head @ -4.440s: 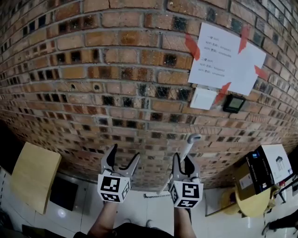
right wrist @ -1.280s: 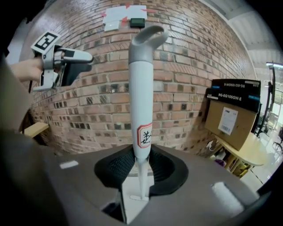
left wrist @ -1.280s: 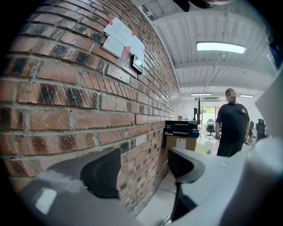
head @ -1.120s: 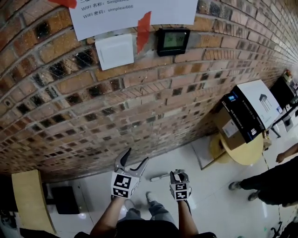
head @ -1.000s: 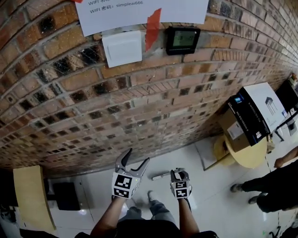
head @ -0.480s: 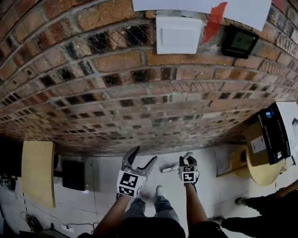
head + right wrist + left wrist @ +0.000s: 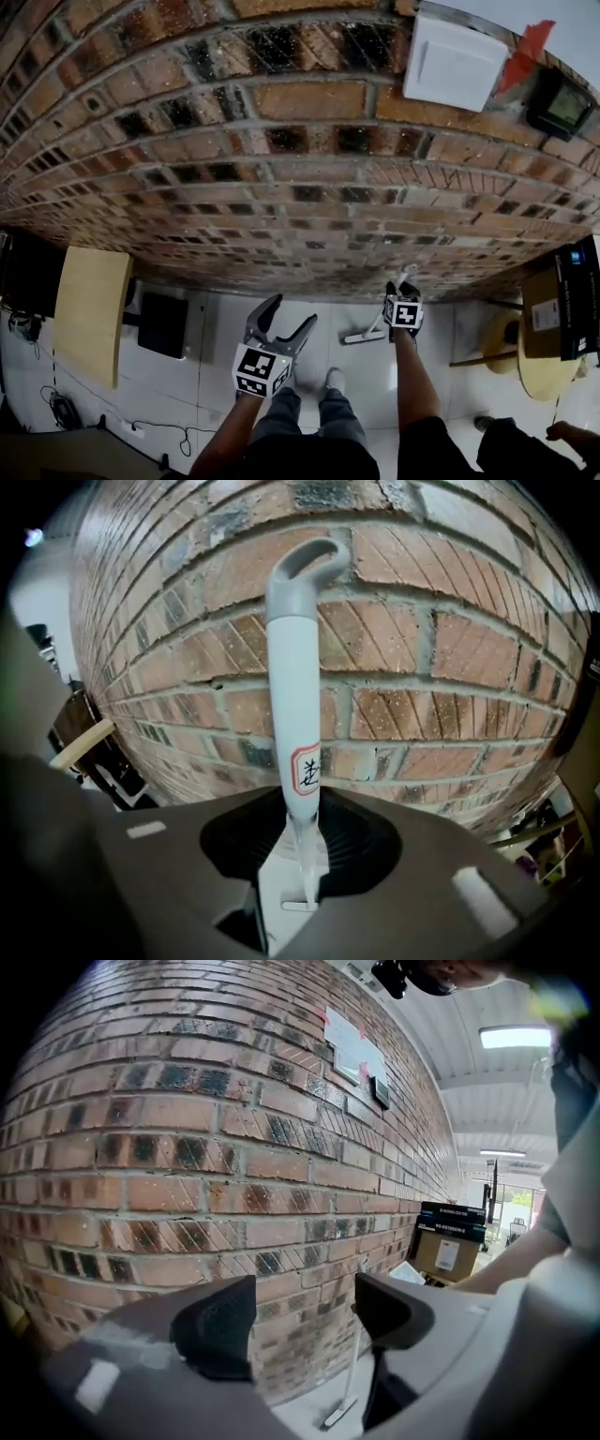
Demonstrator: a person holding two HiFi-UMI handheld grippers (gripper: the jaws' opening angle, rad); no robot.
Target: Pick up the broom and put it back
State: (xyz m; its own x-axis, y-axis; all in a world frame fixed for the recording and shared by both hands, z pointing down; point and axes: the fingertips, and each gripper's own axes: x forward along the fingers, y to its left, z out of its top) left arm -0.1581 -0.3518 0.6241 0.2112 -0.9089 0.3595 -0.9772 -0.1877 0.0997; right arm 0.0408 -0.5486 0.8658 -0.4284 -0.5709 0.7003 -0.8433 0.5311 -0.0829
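Along the whole background runs a brick wall (image 7: 281, 187), with a pale tiled floor (image 7: 216, 328) at its foot, and the person stands close, facing it. Off to the left a yellow board (image 7: 89, 309) stands near the wall. To the right a cardboard box (image 7: 544, 309) with a black box on top sits on a small round desk (image 7: 539, 366). These lie well apart from the work and seem merely stored there.

The broom (image 7: 370, 330) slants up from its head near the base of the wall. Whether the head touches the floor I cannot tell. The right tool (image 7: 401, 292) is clamped on the upper part of the white handle (image 7: 292, 696), whose hooked tip points at the bricks. Gripping high likely lets the stick be tipped in and leaned against the wall, which I judge to be its resting place.

The left tool (image 7: 289, 317) hangs beside it with its jaws standing apart and nothing between them. It appears to be kept aside as a spare.

High on the wall are a white switch plate (image 7: 455, 61) and a small screen (image 7: 562, 105).

A red-rimmed sticker (image 7: 306, 769) on the handle bears one dark handwritten character that I cannot read surely. Print on the boxes is too small to read.
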